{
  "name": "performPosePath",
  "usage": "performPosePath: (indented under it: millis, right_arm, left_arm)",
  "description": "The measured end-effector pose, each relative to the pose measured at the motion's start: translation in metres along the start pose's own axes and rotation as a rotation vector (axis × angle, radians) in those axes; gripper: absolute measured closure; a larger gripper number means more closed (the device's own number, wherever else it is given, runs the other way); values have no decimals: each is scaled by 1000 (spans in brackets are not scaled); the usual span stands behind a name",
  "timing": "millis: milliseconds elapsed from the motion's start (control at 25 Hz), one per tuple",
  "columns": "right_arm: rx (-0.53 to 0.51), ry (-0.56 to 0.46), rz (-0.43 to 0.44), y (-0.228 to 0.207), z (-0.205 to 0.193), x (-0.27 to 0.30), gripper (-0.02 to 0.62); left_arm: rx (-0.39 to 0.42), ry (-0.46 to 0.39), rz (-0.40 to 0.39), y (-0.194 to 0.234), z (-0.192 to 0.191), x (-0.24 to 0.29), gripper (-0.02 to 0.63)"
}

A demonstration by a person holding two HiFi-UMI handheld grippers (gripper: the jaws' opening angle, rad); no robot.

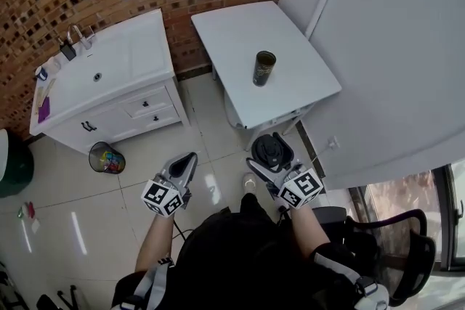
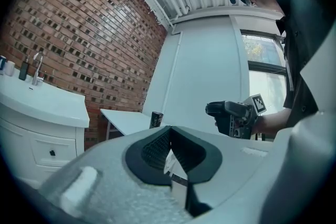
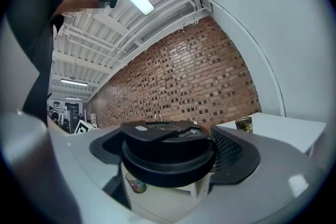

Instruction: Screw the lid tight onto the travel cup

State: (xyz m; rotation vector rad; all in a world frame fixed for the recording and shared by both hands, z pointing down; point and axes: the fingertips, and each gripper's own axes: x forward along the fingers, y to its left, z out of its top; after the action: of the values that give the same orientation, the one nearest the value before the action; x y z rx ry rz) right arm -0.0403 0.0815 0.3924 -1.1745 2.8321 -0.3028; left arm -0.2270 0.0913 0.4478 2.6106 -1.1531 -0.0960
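Black lid [image 3: 167, 153] is sitting clamped between the fingers of the right gripper [image 1: 272, 153], the fingers of the left gripper [image 2: 170, 153] are pressing together, and the cup [image 1: 264, 67] is standing on the desk [image 1: 232, 33].

No words or numbers we can read

We find only unreadable print on the travel cup [image 1: 264, 67] at one o'clock, and square coded markers on the cubes [image 1: 163, 198] at seven and five.

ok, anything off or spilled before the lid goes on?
Nothing stands out. The travel cup stands upright on the white table, no spill around it. The lid sits level in the right gripper; the left gripper is shut and empty.
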Motion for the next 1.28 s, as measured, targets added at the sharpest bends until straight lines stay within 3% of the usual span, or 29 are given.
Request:
performPosePath:
  millis: [240,560,1000,1280]
  right_arm:
    - [5,-11,47,-60,19,35,121]
    - [24,-65,94,-118,41,62,121]
    - [-24,-62,97,-195,62,57,121]
    - [-21,-62,62,-238,65,49,121]
  left_arm:
    - [16,-29,30,15,22,53,604]
    - [37,6,55,26,25,109,604]
    - [37,-5,72,26,32,189,603]
    - [39,-4,42,20,35,235,604]
